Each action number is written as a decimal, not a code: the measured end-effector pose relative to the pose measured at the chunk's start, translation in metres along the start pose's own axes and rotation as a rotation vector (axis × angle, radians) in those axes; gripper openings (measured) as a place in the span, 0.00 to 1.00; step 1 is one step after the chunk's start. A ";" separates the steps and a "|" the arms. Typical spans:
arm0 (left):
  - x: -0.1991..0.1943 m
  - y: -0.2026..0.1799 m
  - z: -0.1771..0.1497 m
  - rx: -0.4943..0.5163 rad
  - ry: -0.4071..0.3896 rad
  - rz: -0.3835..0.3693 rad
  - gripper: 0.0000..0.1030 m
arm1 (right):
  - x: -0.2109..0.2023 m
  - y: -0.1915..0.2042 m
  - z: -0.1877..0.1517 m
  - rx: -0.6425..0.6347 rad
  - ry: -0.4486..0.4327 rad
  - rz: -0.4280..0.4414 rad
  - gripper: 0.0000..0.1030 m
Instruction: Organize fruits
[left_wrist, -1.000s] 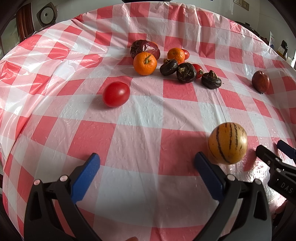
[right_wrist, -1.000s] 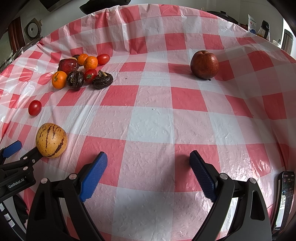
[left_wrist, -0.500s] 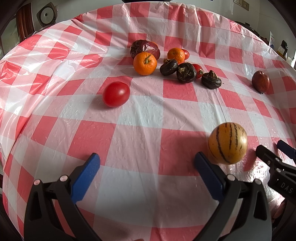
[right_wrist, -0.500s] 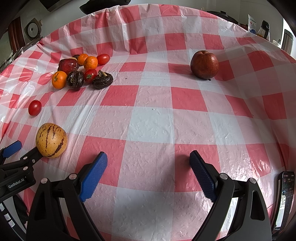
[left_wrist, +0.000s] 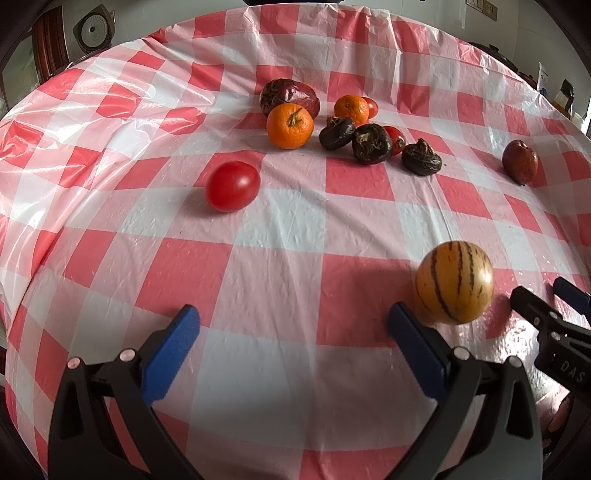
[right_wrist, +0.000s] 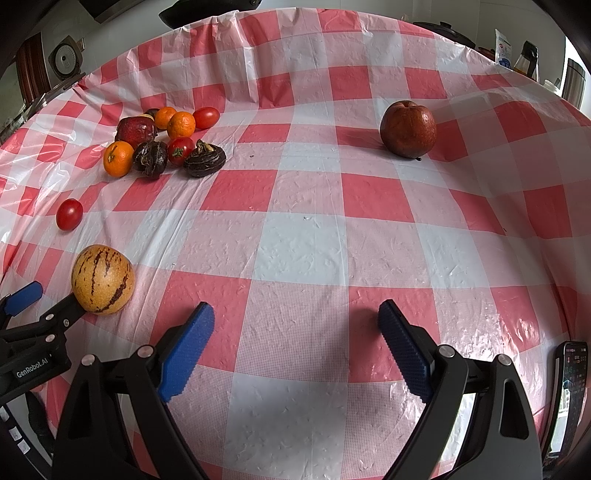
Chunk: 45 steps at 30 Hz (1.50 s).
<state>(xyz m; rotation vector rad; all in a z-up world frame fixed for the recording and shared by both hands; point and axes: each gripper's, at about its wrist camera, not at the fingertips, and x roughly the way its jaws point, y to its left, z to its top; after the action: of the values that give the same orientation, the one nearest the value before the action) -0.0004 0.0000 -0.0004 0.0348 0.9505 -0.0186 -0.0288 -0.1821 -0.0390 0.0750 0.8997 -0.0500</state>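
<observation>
A yellow striped melon (left_wrist: 454, 282) lies on the red-and-white checked cloth, just right of my open left gripper (left_wrist: 290, 325); it also shows in the right wrist view (right_wrist: 102, 279). A lone red tomato (left_wrist: 232, 186) lies ahead of the left gripper. A far cluster holds oranges (left_wrist: 290, 126), dark wrinkled fruits (left_wrist: 371, 143), small tomatoes and a dark red fruit (left_wrist: 290, 96). A dark red apple (right_wrist: 408, 129) sits alone at the far right. My right gripper (right_wrist: 295, 321) is open and empty over bare cloth.
The cloth (right_wrist: 303, 243) drapes over the table's edges on all sides. A phone (right_wrist: 569, 384) lies at the near right edge. Kitchen items (right_wrist: 528, 59) stand beyond the far right. Each gripper's tip shows in the other's view.
</observation>
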 end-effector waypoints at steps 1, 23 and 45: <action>0.000 0.000 0.000 0.000 0.000 0.001 0.99 | 0.000 0.000 0.000 0.000 0.000 0.000 0.85; -0.021 0.091 -0.010 -0.363 -0.066 -0.107 0.99 | -0.016 0.090 0.003 -0.319 -0.083 0.214 0.82; 0.031 0.037 0.060 -0.025 -0.051 0.040 0.35 | 0.001 0.087 0.017 -0.250 -0.047 0.343 0.45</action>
<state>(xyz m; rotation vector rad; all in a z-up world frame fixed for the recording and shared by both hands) 0.0680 0.0350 0.0102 0.0303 0.8984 0.0289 -0.0085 -0.0972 -0.0249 -0.0055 0.8296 0.3780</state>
